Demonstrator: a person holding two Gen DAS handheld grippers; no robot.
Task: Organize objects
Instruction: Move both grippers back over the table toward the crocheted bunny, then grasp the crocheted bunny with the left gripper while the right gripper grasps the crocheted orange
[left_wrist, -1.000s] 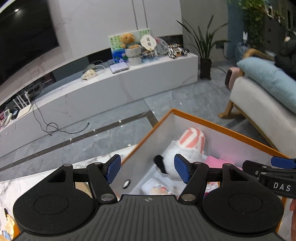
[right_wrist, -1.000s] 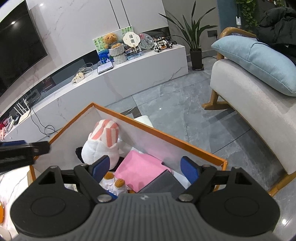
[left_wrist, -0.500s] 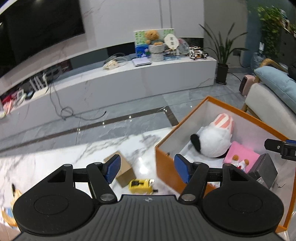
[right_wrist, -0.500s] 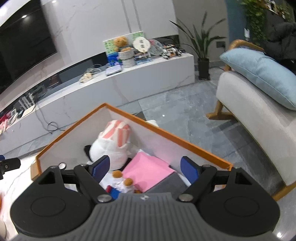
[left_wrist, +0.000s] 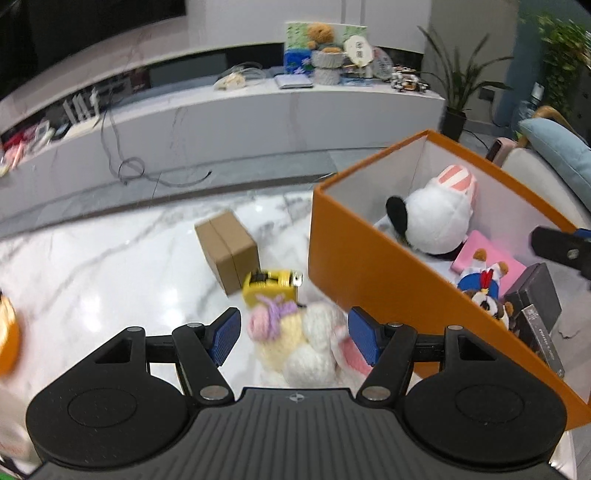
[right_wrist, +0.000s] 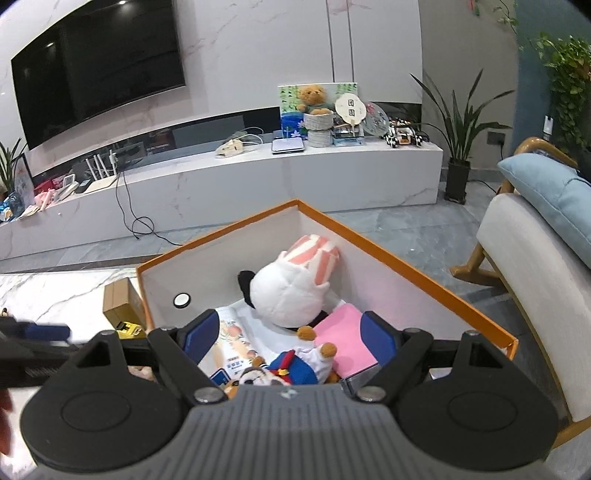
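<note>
Alignment is judged decisive: the soft pink, cream and white knitted plush toy (left_wrist: 295, 336) on the white marble tabletop (left_wrist: 110, 266), just beside the orange cardboard box (left_wrist: 369, 266), is framed by the released left gripper (left_wrist: 293, 334), while the released right gripper (right_wrist: 286, 332) is held empty over the box.

Plush toy (left_wrist: 295, 343): your left gripper's body covers its lower part, so you cannot tell its shape.
Orange thing (left_wrist: 7, 332): blurred and cut by the left edge; you cannot tell what it is.
Orange box (left_wrist: 369, 266): its near corner is behind your gripper.
Yellow tape measure (right_wrist: 129, 329): mostly hidden in your right view.
</note>
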